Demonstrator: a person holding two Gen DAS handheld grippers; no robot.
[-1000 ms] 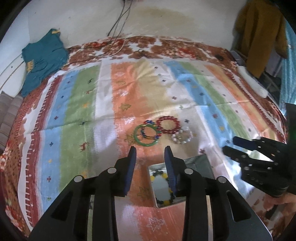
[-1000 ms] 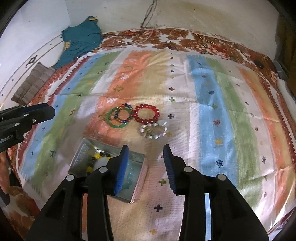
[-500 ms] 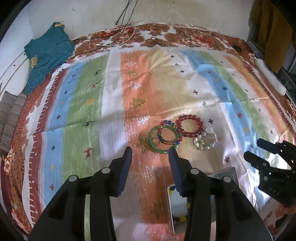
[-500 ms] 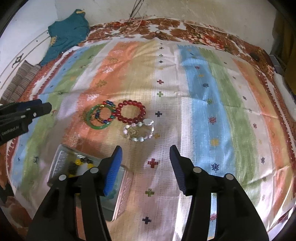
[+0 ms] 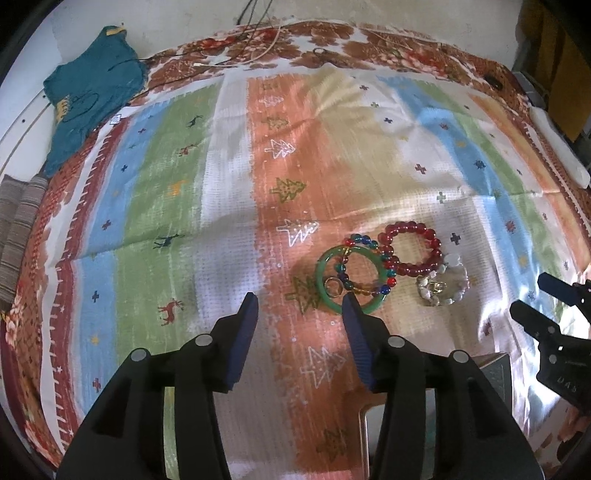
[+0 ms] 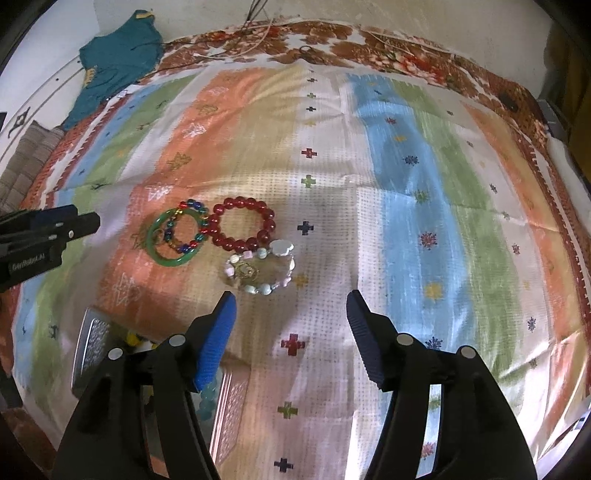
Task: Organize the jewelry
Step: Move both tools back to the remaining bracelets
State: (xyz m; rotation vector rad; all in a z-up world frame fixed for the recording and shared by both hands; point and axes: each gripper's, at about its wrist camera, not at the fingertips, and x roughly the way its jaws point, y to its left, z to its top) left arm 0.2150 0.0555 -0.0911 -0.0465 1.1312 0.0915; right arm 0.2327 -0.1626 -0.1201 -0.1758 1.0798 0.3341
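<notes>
Four round bracelets, smooth green bangle (image 5: 349,280), glossy red beads (image 5: 412,249)

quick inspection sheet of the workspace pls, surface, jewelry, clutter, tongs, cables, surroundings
surface: striped cloth over a floral bedsheet.
job's things: green bangle, multicolour bead bracelet overlapping it, red bead bracelet, pale bead bracelet; metal box with beads inside.
clutter: teal garment.
grippers: left tongs and right tongs empty, jaws just been opening, above the cloth.
cables: wires at the far edge.
surroundings: wall, mustard cloth hanging.
</notes>
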